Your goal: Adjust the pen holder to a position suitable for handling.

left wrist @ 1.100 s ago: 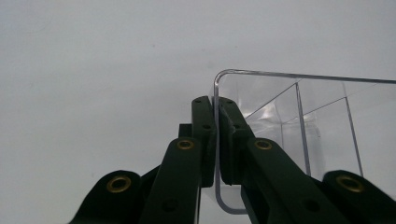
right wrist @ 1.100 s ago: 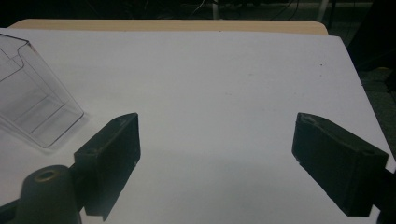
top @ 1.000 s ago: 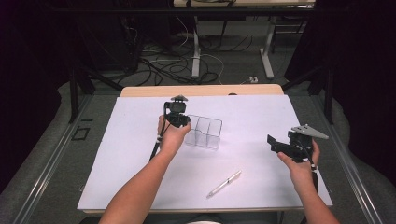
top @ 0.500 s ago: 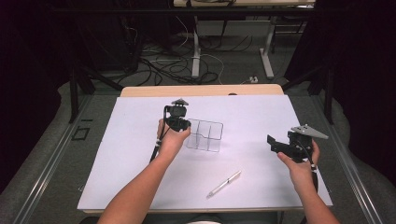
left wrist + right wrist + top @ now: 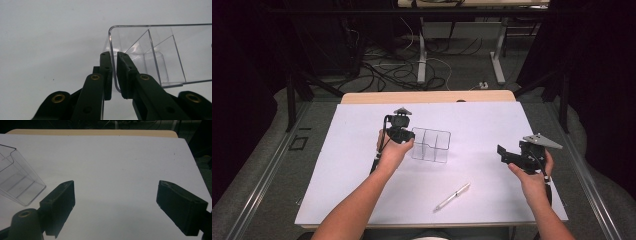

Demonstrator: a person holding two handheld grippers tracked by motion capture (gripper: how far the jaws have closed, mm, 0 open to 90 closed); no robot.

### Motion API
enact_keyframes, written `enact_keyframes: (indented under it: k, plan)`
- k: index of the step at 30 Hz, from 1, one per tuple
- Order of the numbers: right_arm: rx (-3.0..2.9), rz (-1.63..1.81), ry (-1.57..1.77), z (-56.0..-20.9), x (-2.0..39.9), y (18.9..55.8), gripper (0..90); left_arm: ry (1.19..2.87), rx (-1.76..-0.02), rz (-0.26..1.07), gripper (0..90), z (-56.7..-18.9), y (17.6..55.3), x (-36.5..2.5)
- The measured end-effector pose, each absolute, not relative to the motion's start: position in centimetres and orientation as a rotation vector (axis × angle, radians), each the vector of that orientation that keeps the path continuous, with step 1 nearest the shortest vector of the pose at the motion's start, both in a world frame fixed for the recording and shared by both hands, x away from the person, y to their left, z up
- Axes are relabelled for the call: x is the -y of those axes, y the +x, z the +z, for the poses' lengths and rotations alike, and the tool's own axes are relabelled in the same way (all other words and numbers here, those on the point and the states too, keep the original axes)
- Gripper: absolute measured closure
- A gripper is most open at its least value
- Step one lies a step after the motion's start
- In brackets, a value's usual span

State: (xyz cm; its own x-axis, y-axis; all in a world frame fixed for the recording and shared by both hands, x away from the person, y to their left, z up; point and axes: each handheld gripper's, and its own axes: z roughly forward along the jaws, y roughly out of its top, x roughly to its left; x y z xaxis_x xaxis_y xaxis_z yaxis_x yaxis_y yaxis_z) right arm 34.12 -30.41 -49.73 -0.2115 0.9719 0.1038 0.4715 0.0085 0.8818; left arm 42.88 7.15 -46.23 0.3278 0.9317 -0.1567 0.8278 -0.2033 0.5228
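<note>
Organizer wall — between left gripper pads.

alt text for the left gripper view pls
The left gripper's two black jaws straddle the near wall of a clear plastic divided organizer, one inside and one outside, on a white table surface.

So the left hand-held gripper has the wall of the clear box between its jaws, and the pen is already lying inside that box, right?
Not quite. The left hand-held gripper does have the wall of the clear box between its jaws, but the pen is not inside. The high view shows it lying on the white table, nearer the person than the box and apart from it.
</note>
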Motion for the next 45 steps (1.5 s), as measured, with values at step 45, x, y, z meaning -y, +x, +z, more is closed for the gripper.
enact_keyframes:
  k: [45]
  plan:
    - [-1.754,1.148,1.508,-49.7,30.3,34.1,15.3,2.121,-1.465,0.151,69.8,-45.7,40.8,-6.8]
